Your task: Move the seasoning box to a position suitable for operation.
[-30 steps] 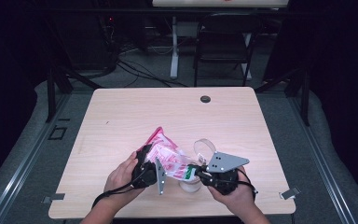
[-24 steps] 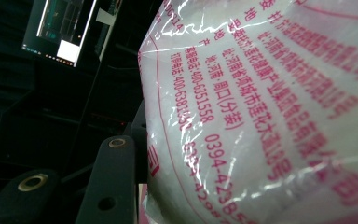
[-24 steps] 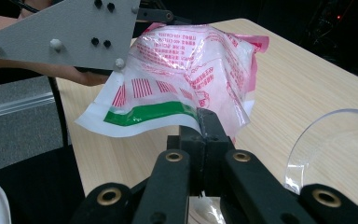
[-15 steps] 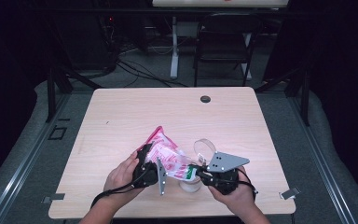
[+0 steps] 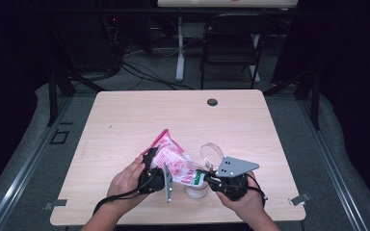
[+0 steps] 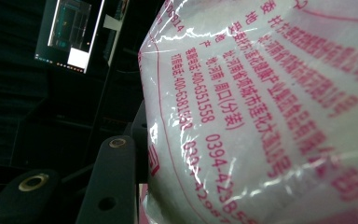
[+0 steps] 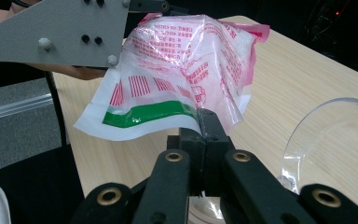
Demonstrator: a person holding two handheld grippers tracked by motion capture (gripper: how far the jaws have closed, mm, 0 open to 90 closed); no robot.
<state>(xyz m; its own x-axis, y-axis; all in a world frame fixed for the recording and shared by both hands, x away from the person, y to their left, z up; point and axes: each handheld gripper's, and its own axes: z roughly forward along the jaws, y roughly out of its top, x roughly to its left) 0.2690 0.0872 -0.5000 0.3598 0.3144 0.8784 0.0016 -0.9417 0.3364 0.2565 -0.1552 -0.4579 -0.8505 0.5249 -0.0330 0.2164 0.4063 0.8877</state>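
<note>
Keep right tongs (image 7: 204, 122) pinched on the pink bag's (image 5: 176, 161) lower edge, left tongs (image 5: 150, 169) clamped round its bulk — held above the counter (image 5: 125, 120); tip slowly toward the clear cup (image 5: 196, 191) below.

a lab or recording studio, not a home: a bare wooden table (image 5: 125, 120) stands alone on grey floor, ringed by black curtains, with cables (image 5: 139, 72) trailing past its far edge, a folding chair (image 5: 231, 45), and a lit monitor (image 6: 70, 35).
</note>
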